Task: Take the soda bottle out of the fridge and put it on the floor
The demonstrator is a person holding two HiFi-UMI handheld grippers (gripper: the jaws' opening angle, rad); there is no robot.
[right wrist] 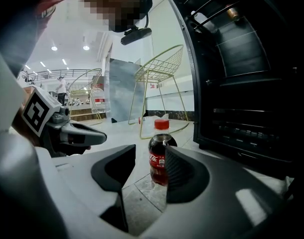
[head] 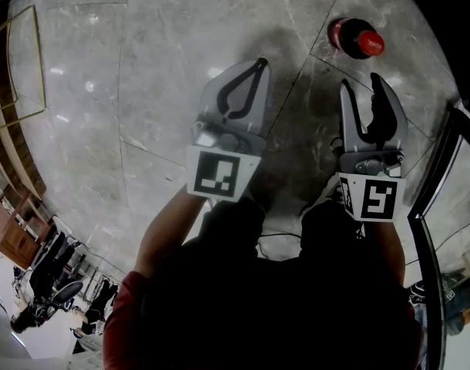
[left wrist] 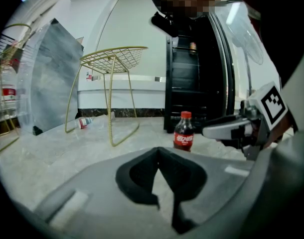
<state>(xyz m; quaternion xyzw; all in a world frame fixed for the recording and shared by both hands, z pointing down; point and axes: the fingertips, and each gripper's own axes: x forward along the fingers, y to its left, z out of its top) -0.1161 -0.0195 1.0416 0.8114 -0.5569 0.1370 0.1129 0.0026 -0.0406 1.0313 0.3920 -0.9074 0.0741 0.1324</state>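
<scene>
Forearms in dark sleeves reach up from the bottom of the head view, each carrying a gripper side by side and tipped slightly downward. The left gripper (head: 260, 64) sits centre frame with its fingers (left wrist: 137, 178) closed tip to tip on nothing. The right gripper (head: 361, 85), to its right, has its fingers (right wrist: 179, 176) spread wide and holds nothing.

The soda bottle (head: 357, 38) stands upright on the marble floor (head: 142, 68) in the upper right of the head view, just beyond the right fingertips and apart from them. In the right gripper view it shows through the gap, further out than the pads, with the open fridge (right wrist: 241, 83) dark at the right.

Judging from this, the placing is done and the bottle released (red cap up, no lean). What is left is to draw the right gripper straight back, keeping the fingers wide so neither clips the bottle.
</scene>
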